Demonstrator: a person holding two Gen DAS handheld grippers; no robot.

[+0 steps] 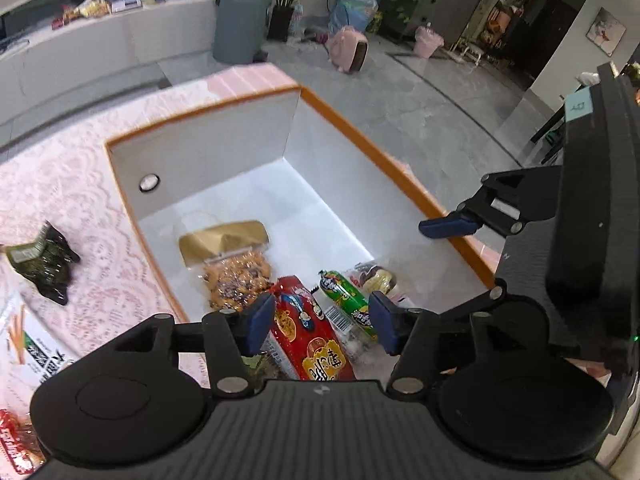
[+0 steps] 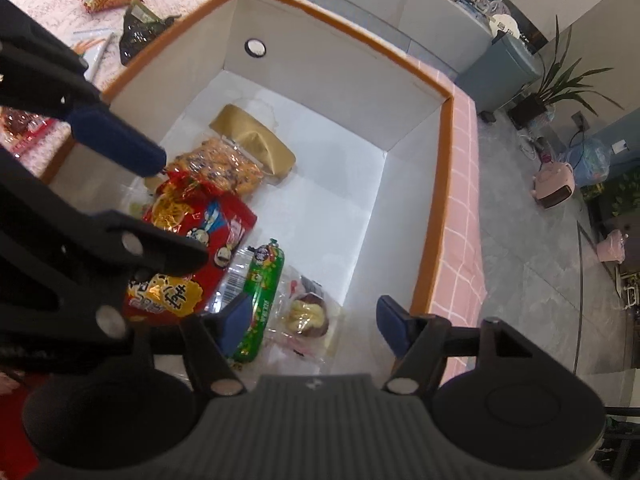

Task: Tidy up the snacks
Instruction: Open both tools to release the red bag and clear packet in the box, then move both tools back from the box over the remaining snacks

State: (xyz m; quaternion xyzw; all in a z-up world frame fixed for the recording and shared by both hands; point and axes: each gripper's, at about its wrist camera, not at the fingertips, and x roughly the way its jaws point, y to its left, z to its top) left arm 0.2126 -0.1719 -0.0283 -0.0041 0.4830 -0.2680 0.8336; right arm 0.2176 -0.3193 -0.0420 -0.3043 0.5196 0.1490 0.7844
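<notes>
Left wrist: left gripper (image 1: 318, 326) spread, empty, above orange-rimmed box (image 1: 400, 168); red noodle packet (image 1: 310, 336) and green sausage (image 1: 346, 300) lie inside. Dark green packet (image 1: 44, 264) remains on tablecloth.

Right wrist: right gripper (image 2: 312, 330) spread, empty, over wrapped pastry (image 2: 308, 314). Collision of the crowded grippers is judged possible.

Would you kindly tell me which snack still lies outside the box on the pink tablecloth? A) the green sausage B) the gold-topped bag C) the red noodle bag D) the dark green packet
D: the dark green packet rests on the tablecloth beside the box; the others lie inside.
</notes>
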